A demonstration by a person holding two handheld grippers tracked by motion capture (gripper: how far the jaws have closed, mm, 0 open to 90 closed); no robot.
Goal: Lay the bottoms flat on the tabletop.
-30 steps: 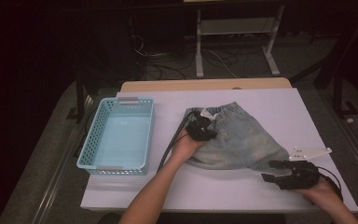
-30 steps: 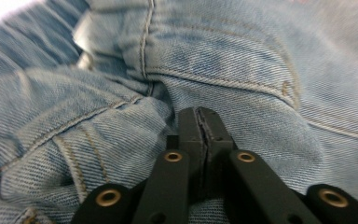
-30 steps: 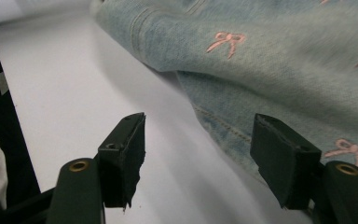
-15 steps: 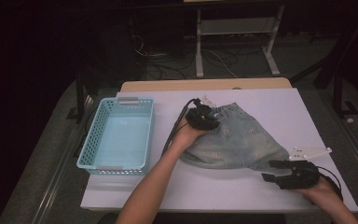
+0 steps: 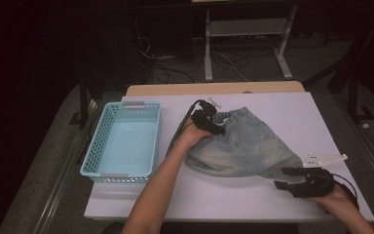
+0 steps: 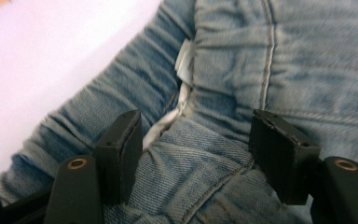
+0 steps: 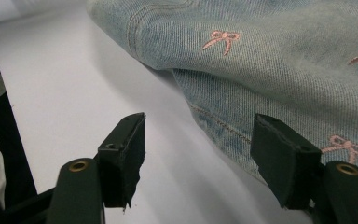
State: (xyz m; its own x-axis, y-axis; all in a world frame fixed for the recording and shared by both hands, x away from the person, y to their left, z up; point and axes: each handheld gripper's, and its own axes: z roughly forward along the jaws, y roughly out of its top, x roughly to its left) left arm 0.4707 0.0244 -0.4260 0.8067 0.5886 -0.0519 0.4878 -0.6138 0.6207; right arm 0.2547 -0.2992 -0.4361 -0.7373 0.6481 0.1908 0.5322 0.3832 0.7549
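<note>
A light-blue denim garment [image 5: 253,151] with small pink bows lies flat on the white table [image 5: 292,112]. My left gripper [image 5: 213,123] is at its gathered waistband, at the garment's far left corner. Its jaws have just been opening. In the left gripper view the left gripper [image 6: 196,140] stands open with a bulge of denim [image 6: 261,56] and a white label between the pads. My right gripper [image 5: 285,178] rests at the table's near right, open, pointing at the hem. In the right gripper view the right gripper [image 7: 198,140] has bare table between its pads, and the denim [image 7: 270,60] lies just beyond.
A light-blue plastic basket [image 5: 91,161] sits at the table's left, with nothing in it. The left gripper's cable runs between basket and garment. A tan board edges the table's far side. Dark floor, cables and a metal stand lie beyond.
My left gripper has moved a little toward the far edge at the waistband, and its jaws have opened off the denim. The right gripper has kept still.
</note>
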